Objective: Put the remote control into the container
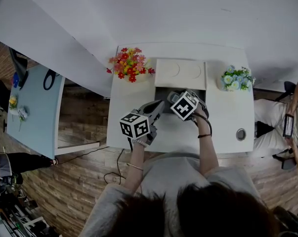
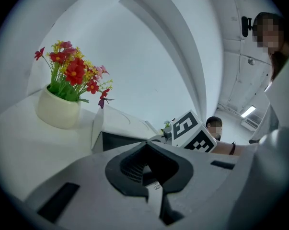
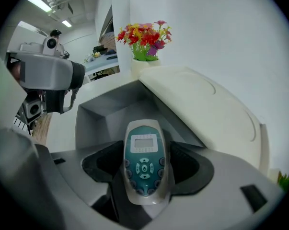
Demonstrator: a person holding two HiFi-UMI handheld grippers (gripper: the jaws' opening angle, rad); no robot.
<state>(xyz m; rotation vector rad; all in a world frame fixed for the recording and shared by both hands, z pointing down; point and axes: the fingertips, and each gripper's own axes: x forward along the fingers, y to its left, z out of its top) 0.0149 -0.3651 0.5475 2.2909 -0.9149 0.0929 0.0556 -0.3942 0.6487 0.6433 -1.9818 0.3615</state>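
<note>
Head view: claw (image 1: 174, 98) seemingly over container (image 1: 160, 93)

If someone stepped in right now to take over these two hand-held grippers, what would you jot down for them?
Right gripper: shut on the remote control, buttons facing up, held over the open container.
Left gripper: shut, empty, just front-left of the container.
Container: on the white table, lid tipped up at the back.
Done: remote grasped and at the opening.
Left to do: lower it inside, open the right gripper, pull away.
</note>
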